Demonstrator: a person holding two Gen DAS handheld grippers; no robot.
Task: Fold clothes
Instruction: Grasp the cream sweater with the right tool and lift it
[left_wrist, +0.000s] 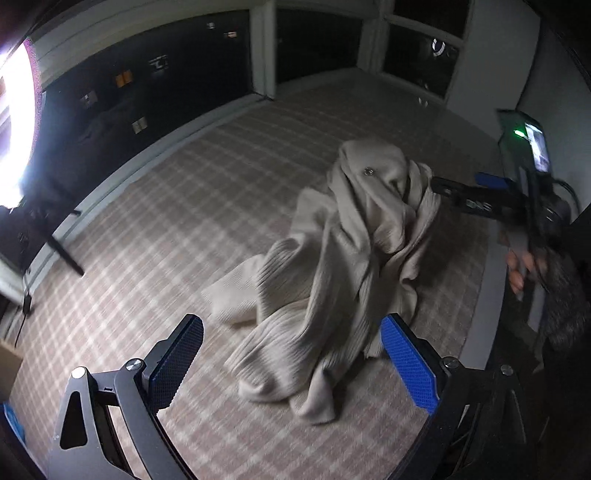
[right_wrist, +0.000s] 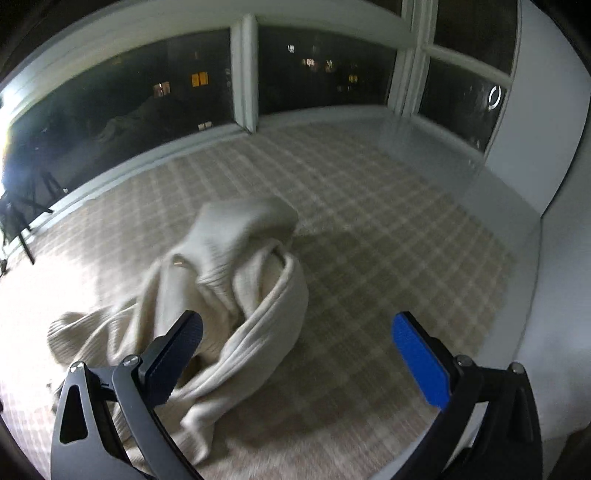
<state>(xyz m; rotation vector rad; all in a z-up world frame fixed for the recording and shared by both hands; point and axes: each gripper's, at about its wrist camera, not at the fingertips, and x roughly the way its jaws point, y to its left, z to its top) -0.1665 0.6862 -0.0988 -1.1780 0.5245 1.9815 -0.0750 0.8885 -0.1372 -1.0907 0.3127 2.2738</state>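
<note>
We see no box, basket or other container in either view; the only task item is a beige ribbed knit garment (left_wrist: 332, 258), lying in a rumpled heap on a surface covered with plaid cloth (left_wrist: 166, 221). A small metal button (left_wrist: 368, 171) shows near the top of the heap, and one ribbed edge curls round in a thick band on the side nearer our right tool.

Our left tool (left_wrist: 291, 363) hangs just short of the near edge of the garment with its blue pads spread wide; it holds nothing and touches nothing that we can make out. Our right tool (right_wrist: 297, 356) is likewise spread wide and empty. In its own view the dark left finger (right_wrist: 177, 354) overlaps the garment (right_wrist: 221, 288), but we cannot tell whether it touches the fabric. From the left wrist view, the right tool (left_wrist: 461, 190) reaches in from the side with its tips at the upper part of the heap, gripped by a hand (left_wrist: 524, 266) in a dark sleeve.

Dark window panes (right_wrist: 147, 88) run along the far side.
</note>
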